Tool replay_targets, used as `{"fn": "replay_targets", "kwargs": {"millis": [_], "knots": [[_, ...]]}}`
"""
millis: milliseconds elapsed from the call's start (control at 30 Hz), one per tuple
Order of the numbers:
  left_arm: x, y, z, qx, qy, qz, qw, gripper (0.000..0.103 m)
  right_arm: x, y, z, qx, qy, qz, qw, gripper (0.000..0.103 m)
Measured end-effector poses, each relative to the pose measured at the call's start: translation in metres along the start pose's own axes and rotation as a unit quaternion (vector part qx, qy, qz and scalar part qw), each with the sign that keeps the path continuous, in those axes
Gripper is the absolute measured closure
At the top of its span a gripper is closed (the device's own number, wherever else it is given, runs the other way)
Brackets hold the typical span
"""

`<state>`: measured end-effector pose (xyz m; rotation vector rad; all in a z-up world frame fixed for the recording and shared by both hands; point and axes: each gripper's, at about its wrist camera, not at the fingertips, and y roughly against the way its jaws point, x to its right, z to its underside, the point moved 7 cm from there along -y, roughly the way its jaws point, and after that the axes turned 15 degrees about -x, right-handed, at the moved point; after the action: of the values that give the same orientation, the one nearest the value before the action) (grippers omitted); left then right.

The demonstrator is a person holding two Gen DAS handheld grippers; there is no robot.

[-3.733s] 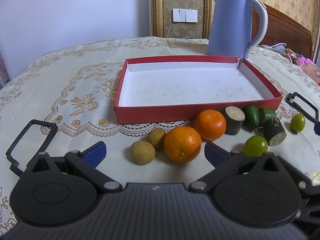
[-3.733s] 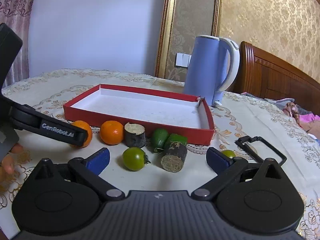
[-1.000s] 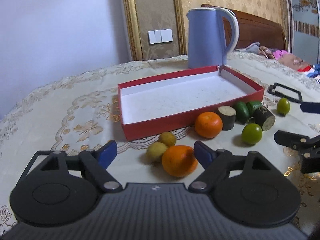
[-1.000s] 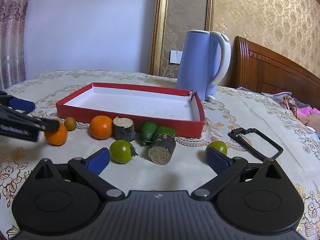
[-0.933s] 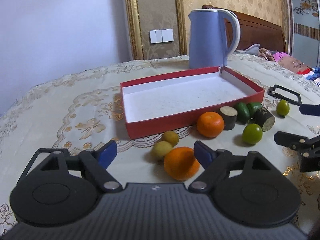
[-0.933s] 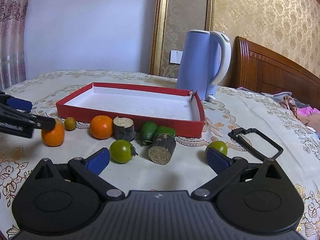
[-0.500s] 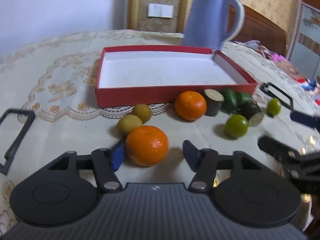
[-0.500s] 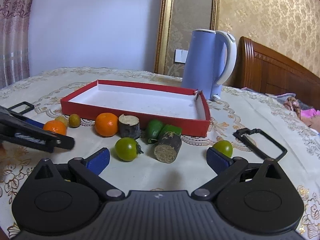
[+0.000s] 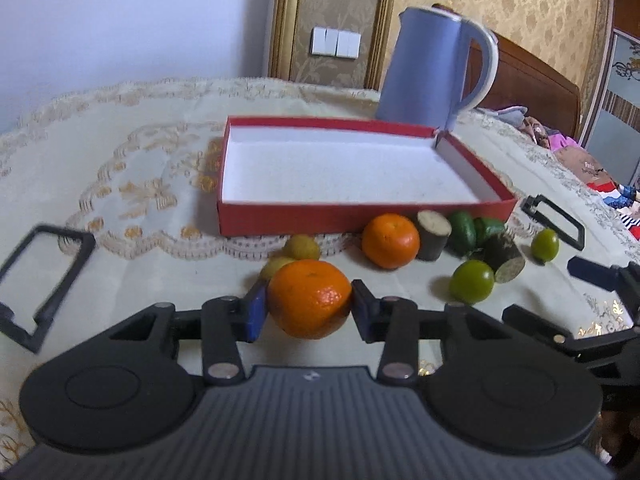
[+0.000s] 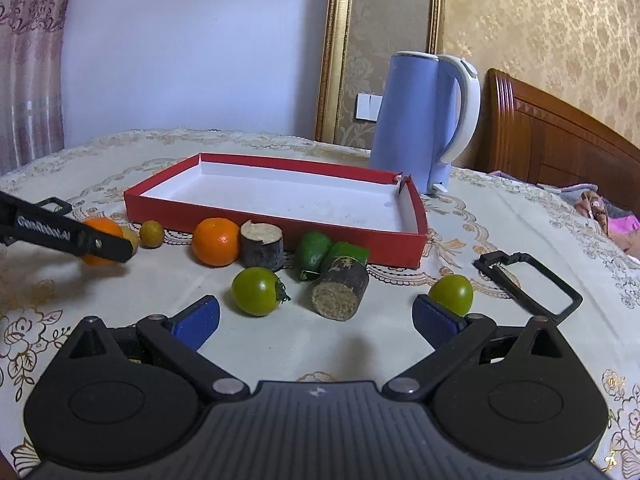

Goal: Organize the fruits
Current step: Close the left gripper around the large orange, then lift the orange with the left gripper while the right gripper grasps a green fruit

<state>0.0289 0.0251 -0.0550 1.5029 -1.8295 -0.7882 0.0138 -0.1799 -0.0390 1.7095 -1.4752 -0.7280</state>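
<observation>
In the left wrist view my left gripper (image 9: pixel 308 312) has its jaws closing on a large orange (image 9: pixel 310 298), with both blue pads touching its sides. The right wrist view shows that same orange (image 10: pixel 102 228) behind the left gripper's finger (image 10: pixel 68 236). A second orange (image 9: pixel 390 236) and two small yellow fruits (image 9: pixel 302 247) lie in front of the red box (image 9: pixel 360 218), whose white inside holds nothing. My right gripper (image 10: pixel 316 316) stands open over bare cloth, with a green tomato (image 10: pixel 256 290) and a cane stub (image 10: pixel 340 288) just ahead of it.
A blue kettle (image 10: pixel 416 120) stands behind the box's far right corner. Green fruits (image 10: pixel 314 254), another cane stub (image 10: pixel 262 244) and a small green fruit (image 10: pixel 451 294) by my right finger lie along the box front. A bed's headboard (image 10: pixel 560 152) is at the right.
My left gripper's jaws came together onto the large orange, which now sits between the pads. The left wrist view has rolled and shifted a little. My right gripper stayed open and in place.
</observation>
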Motion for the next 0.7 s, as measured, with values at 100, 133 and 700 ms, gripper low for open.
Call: {"fn": "replay_targets", "kwargs": {"millis": [100, 133, 700], "knots": [[0.004, 0.007, -0.007, 0.012, -0.012, -0.013, 0.9998, 0.063, 0.015, 0.003, -0.003, 0.013, -0.017, 0.013, 1.0, 0.0], [0.005, 0.009, -0.009, 0.016, -0.015, -0.018, 0.9996, 0.063, 0.024, 0.004, -0.006, 0.018, -0.023, 0.026, 0.999, 0.0], [0.027, 0.004, -0.029, 0.025, -0.043, -0.031, 0.9983, 0.063, 0.096, -0.058, -0.02, -0.071, -0.083, 0.019, 0.994, 0.064]]}}
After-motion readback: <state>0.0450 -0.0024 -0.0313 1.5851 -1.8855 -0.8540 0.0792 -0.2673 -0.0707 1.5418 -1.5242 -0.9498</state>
